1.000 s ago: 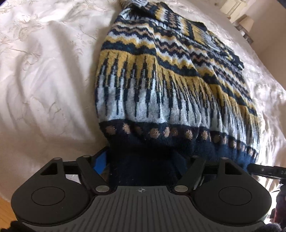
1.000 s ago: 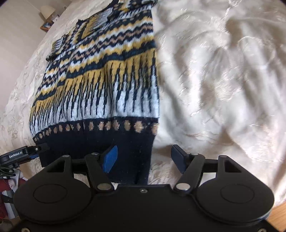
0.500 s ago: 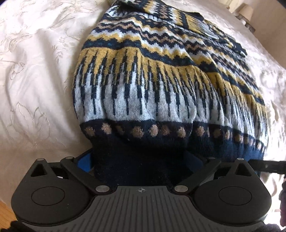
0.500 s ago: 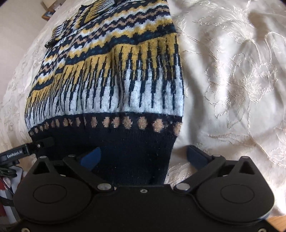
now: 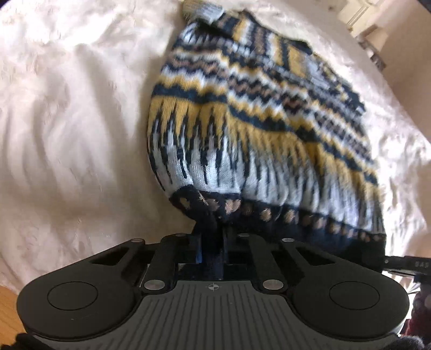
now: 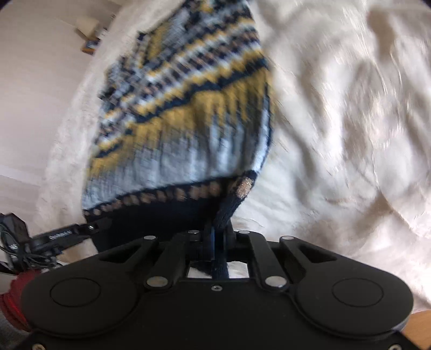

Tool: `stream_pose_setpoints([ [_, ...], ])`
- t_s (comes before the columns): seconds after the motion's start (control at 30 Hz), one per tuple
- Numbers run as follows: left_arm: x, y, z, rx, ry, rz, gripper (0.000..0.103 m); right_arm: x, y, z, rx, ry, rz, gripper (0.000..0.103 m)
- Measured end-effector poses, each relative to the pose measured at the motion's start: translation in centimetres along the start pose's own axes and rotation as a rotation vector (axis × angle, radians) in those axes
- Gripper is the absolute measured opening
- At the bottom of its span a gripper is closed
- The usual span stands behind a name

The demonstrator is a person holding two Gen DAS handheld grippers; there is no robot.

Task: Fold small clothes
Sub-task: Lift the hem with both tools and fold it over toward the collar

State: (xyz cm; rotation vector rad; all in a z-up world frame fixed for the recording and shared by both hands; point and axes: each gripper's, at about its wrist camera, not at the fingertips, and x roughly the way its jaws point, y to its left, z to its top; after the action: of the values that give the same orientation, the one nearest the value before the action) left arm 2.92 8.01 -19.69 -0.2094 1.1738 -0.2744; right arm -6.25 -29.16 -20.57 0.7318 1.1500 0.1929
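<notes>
Knit sweater, navy/yellow/pale-blue pattern w/ navy ribbed hem, lies on white bedspread, hem end nearest both cams. Left gripper: jaws narrow, pinched on the hem's left corner; fabric bunches into a puckered peak right at the tips. Right gripper: jaws narrow too, clamped on the hem's right corner, a navy strip running down between the fingers. Hem spans between the two grips and looks raised off the bedspread near the tips, tho can't tell for sure; far end of sweater lies on the bed. Right view blurred, pattern smeared. Left gripper's edge shows at lower left of right view. Wood floor at lower corner. Lamp far back by the wall.
</notes>
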Motion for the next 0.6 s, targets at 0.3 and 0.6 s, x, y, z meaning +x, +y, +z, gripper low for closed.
stream_pose_setpoints([
  [0.3, -5.1, -1.8, 5.0, 0.024, -0.136, -0.070, 0.010, -5.7, 4.1, 4.4, -0.012, -0.165, 0.089, 0.012],
  [0.6, -6.1, -3.3, 13.2, 0.064, -0.245, -0.139, 0.010, -6.7, 7.1, 11.7, 0.005, -0.327, 0.124, 0.012],
])
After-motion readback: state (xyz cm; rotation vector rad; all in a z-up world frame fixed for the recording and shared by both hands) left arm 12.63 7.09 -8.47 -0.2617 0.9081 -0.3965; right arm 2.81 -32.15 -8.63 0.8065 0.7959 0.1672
